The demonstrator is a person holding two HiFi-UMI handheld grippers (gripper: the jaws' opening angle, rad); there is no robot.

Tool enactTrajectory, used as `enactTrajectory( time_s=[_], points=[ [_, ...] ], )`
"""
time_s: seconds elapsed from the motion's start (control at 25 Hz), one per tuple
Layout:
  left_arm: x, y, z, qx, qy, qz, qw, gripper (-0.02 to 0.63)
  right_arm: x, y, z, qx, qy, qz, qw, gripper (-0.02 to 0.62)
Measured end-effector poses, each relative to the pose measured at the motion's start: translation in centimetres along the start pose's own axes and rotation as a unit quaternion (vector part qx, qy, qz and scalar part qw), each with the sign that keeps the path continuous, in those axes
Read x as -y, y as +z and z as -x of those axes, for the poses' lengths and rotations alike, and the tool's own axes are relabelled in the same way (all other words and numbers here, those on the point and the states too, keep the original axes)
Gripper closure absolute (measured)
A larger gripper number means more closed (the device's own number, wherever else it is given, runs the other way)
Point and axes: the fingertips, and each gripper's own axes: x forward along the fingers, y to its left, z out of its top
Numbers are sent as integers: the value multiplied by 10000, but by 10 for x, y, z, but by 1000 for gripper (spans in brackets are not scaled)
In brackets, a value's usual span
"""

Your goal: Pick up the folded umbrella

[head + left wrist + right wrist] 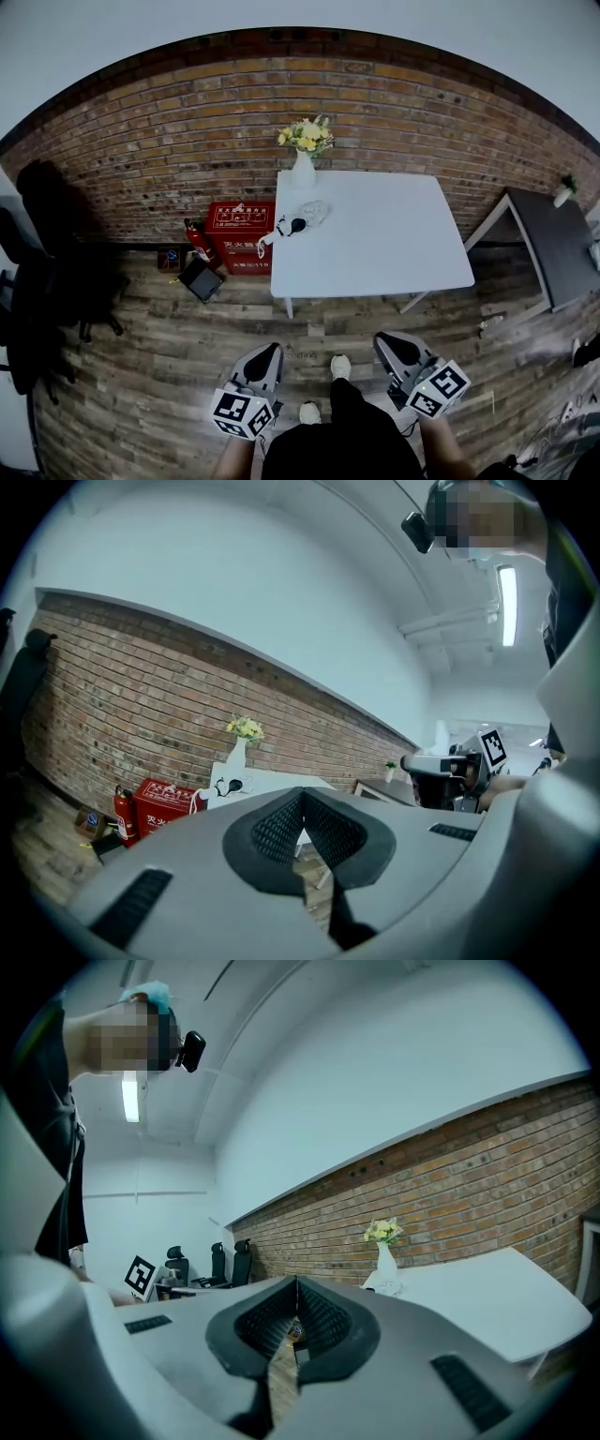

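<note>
Left gripper [270, 351]: jaws together, empty, low over the wooden floor [169, 375].
Right gripper [382, 339]: jaws together too, empty.
Folded umbrella [302, 217]: pale bundle with a black end, lying on the white table's [394, 253] far left corner, well apart from both grippers.
Vase [303, 172]: just behind the umbrella, holds yellow flowers [307, 134].
Red box [240, 225]: shown by the head and left gripper views, not the right gripper view.

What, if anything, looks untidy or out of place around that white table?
Nothing looks spilled or broken. The folded umbrella lies at the left edge of the table near the vase, its white strap dangling over the side. On the floor, a black case sits askew beside the red box.
</note>
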Motion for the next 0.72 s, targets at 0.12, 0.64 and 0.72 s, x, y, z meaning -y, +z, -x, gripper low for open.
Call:
enactTrajectory(
  time_s=[0.12, 0.64, 0.72],
  points=[
    [-2, -1, -7, -45, 22, -3, 10000, 592, 7, 1, -8, 0, 50, 0, 10000, 573],
    [-29, 24, -76, 65, 277, 127, 9995, 592, 77, 14, -60, 2, 324, -93, 9994, 574],
    [-32, 30, -89, 69, 311, 106, 9994, 592, 89, 18, -69, 15, 402, -119, 9991, 574]
  ],
)
